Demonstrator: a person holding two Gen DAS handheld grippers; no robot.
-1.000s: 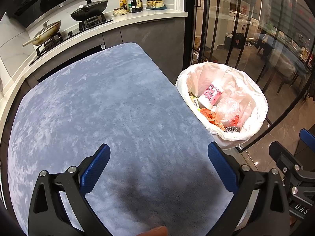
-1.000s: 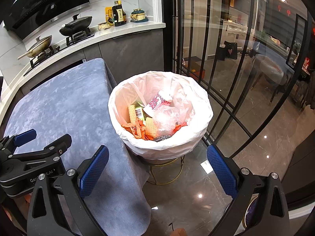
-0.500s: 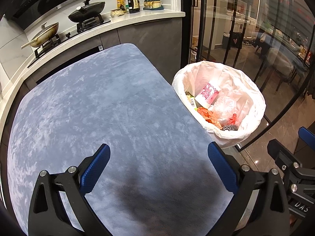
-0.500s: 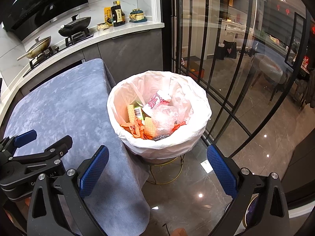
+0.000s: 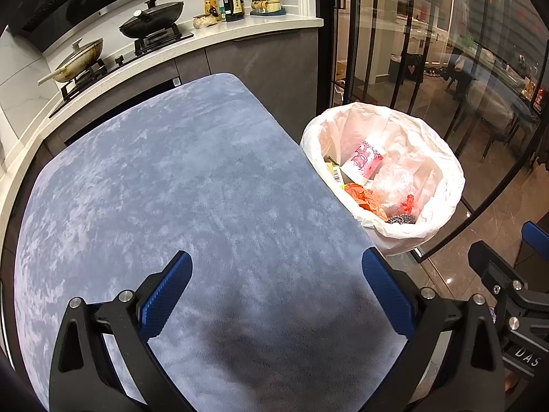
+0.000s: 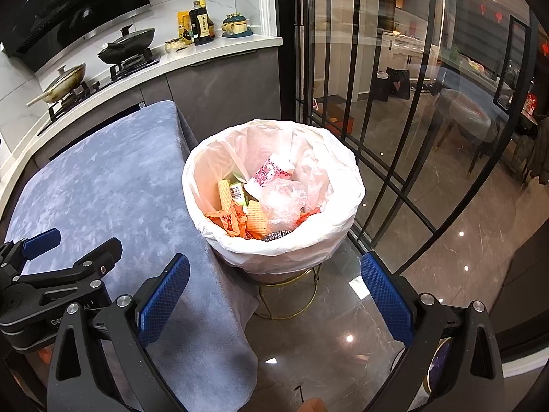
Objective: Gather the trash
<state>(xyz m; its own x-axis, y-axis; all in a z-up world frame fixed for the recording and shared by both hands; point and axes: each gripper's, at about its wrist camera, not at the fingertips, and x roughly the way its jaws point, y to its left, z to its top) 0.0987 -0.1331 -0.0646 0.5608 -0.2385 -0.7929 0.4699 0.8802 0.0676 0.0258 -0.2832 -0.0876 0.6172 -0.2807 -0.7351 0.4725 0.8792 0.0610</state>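
White-lined bin [image 6: 274, 250], barcoded carton [image 6: 236, 193] inside.

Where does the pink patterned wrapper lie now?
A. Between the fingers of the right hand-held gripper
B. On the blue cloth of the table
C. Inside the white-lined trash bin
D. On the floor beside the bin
C: the pink patterned wrapper rests among other litter inside the white-lined trash bin.
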